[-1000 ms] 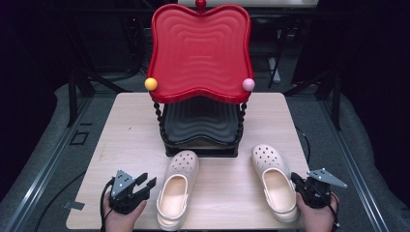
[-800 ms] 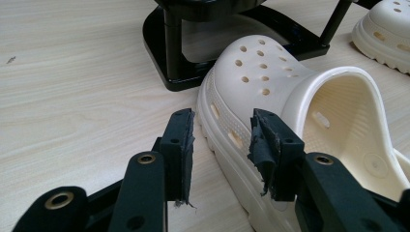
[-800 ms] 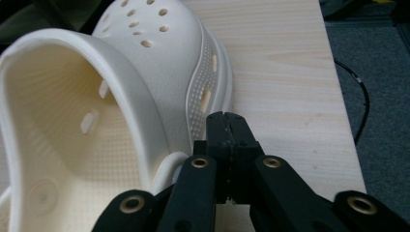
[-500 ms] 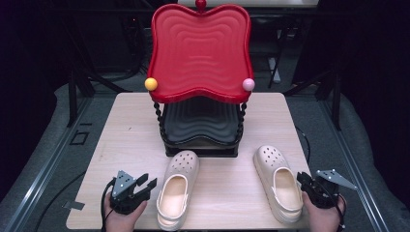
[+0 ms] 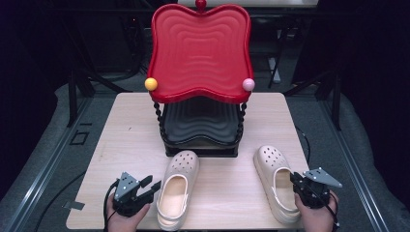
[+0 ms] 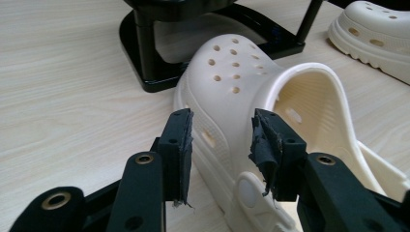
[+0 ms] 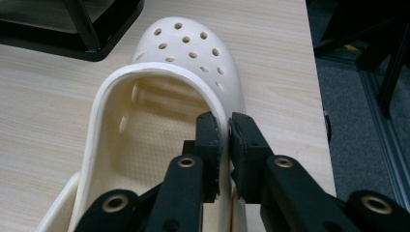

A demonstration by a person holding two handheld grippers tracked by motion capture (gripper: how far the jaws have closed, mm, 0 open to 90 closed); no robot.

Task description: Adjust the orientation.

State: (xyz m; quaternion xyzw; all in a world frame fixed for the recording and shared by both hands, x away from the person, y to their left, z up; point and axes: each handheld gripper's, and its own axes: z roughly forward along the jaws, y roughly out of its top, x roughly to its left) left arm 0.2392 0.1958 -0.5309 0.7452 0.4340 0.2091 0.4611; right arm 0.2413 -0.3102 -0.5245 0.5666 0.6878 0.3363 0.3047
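On table [image 5: 125,130], rt gripper [image 7: 224,145] clamps rt clog's [image 7: 159,121] wall.

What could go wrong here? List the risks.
1. The right gripper pinches only the thin side rim of the right clog; lifted, it may sag or slip out.
2. The left gripper stands open astride the left clog, whose toe sits beside the black rack base; a push could bump it.

Matt cream foam-like clogs [image 5: 178,193] lie on a pale wood-grain worktop [image 5: 130,130] beside a glossy red ribbed plastic tray [image 5: 200,50], the claw pads [image 6: 180,145] frayed black rubber
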